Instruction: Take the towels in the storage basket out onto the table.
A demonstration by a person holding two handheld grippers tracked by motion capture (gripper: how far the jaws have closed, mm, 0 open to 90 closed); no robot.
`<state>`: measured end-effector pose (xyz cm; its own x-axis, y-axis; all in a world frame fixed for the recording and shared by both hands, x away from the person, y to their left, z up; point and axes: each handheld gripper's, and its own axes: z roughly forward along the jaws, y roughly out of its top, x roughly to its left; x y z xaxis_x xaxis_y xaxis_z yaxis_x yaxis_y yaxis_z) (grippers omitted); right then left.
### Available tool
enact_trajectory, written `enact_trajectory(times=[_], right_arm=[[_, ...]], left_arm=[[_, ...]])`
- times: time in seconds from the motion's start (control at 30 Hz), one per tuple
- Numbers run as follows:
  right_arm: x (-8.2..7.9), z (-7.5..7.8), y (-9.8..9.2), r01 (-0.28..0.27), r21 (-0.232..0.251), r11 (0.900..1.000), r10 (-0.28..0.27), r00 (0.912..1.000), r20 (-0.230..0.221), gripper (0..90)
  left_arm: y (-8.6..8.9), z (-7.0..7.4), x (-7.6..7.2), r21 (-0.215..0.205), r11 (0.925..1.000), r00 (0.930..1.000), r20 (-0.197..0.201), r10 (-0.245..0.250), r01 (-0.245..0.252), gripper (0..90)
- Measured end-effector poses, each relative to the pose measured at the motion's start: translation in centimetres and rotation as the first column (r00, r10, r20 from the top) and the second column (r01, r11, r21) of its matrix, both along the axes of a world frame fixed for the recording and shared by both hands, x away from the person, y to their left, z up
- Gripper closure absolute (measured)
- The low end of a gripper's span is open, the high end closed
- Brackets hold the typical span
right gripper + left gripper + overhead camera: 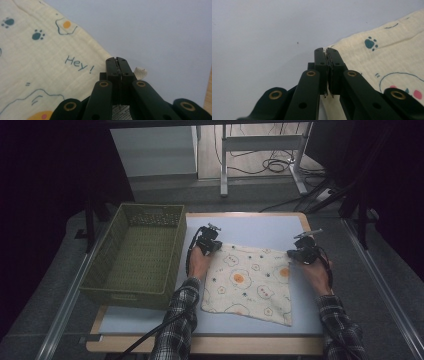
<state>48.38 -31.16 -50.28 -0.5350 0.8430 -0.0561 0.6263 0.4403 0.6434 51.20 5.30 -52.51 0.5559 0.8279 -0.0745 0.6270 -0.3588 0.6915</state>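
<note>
The cloth lies on the table, right of the basket. The left gripper sits at its far-left corner, the right gripper apparently at its far-right.

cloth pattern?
Cream cloth printed with fried eggs, teal paw prints and "Hey!"; clearest in the right gripper view.

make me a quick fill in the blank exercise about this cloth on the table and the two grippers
1. The left gripper is shut on a far ____ of the cream cloth.
2. The right gripper has its jaws ____ at the cloth's other far corner.
3. Left of the cloth stands an empty green ____.
4. The cloth lies on a pale ____ mat that covers the table.

Missing words: corner; shut; basket; blue
</note>
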Motion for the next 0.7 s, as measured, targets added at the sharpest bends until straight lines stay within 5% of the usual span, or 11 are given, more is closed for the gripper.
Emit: enact_trajectory(times=[0.17,0.33,0.7], right_arm=[[0.7,1.9,-0.1,0.01,0.02,1.0,-0.011,0.9986,0.051,90.0],[0.4,3.3,0.3,-0.015,0.052,0.999,0.011,0.9975,0.07,89.9],[-4.1,3.3,-0.1,-0.098,0.063,0.993,0.093,0.9925,0.079,89.9]], left_arm=[[1.4,2.3,-0.2,-0.059,0.9972,0.9971,0.06,0.048,-0.045,87.9],[2.0,3.4,-1.7,-0.041,0.9983,0.9956,0.082,0.046,-0.042,87.3],[1.6,2.8,-6.5,-0.029,0.9991,0.9957,0.086,0.034,-0.032,86.9]])
